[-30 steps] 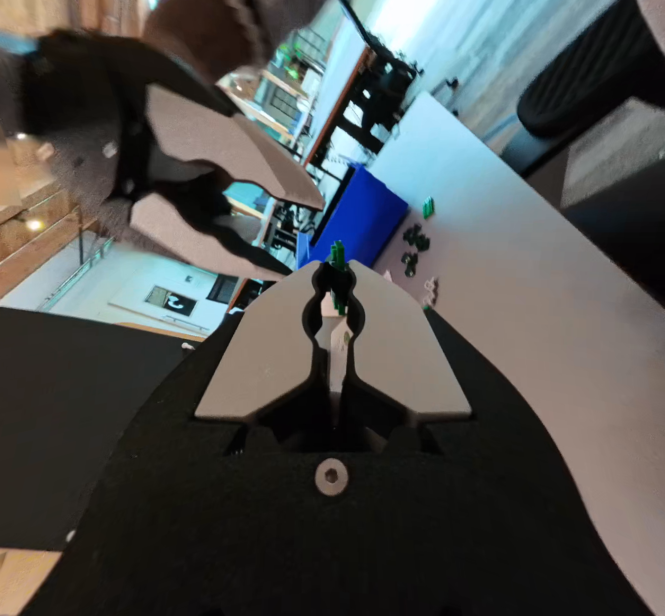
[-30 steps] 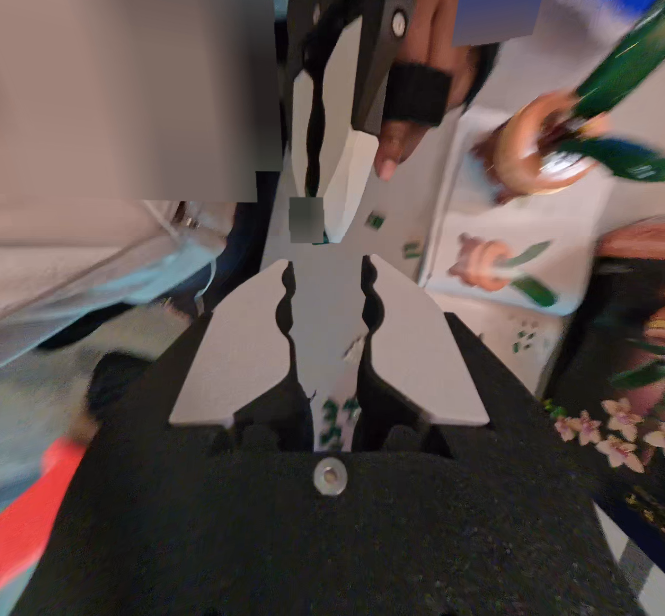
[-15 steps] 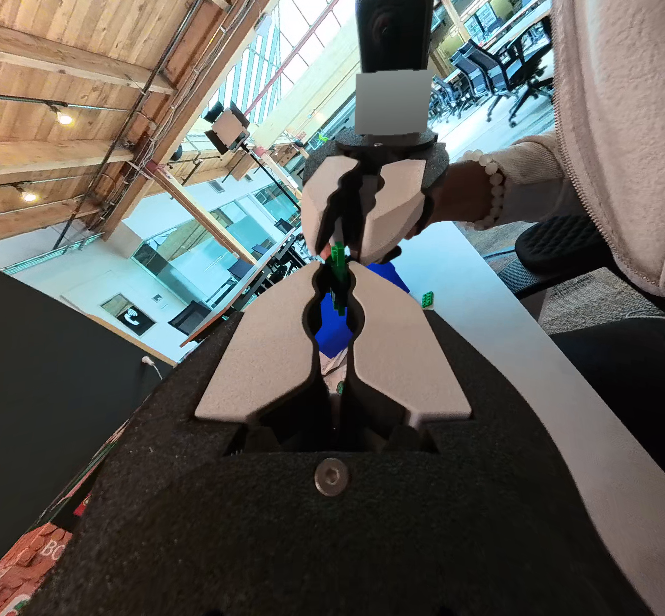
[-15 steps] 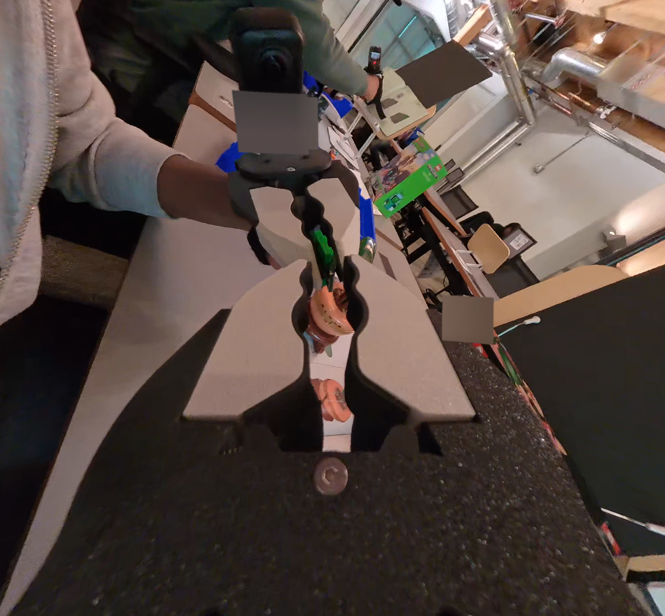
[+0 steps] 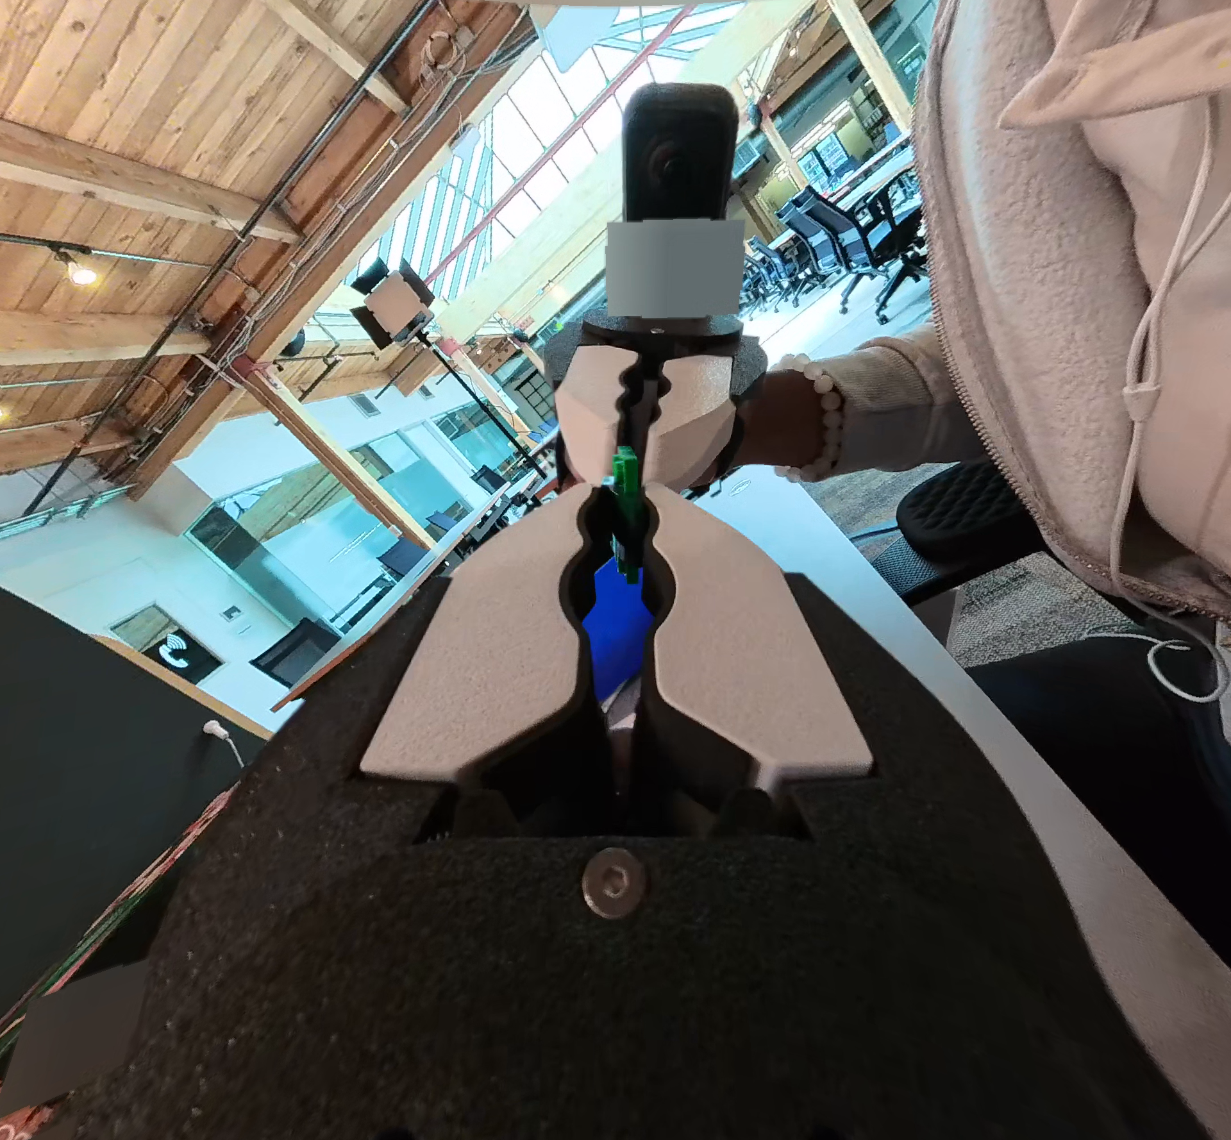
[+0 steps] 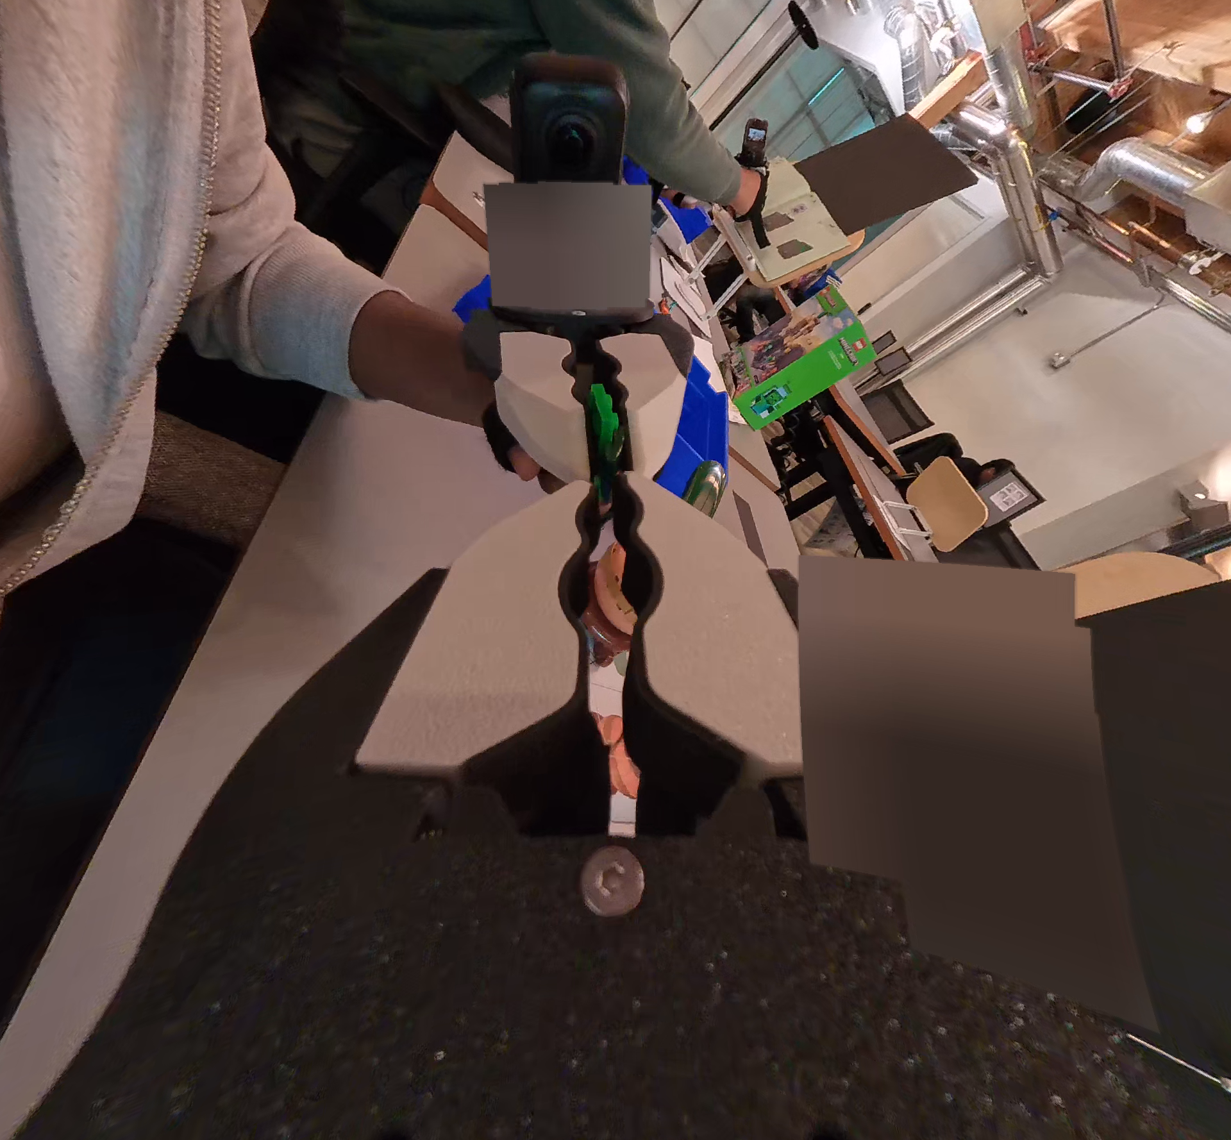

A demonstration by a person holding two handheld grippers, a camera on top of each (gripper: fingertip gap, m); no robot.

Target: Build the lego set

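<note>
A small green lego assembly [image 5: 625,472] is held in the air between my two grippers, which face each other tip to tip above the white table [image 5: 866,608]. My left gripper [image 5: 619,495] is shut on one end of it. My right gripper [image 6: 609,488] has its jaws drawn close on the other end. In the right wrist view the green assembly [image 6: 601,415] runs up between the fingers of the left gripper [image 6: 607,468]. In the left wrist view the right gripper [image 5: 631,465] sits just beyond my own tips.
A blue bin [image 6: 699,415] stands on the table [image 6: 373,542] behind the grippers. A green lego box [image 6: 799,368] lies farther back. A pictured booklet [image 6: 609,602] shows through the jaw gap. A person's beige hoodie [image 5: 1066,242] and a black chair armrest [image 5: 959,515] are close.
Both grippers swung up from the table to face each other. The right gripper, open before, has closed its jaws onto the free end of the green piece.
</note>
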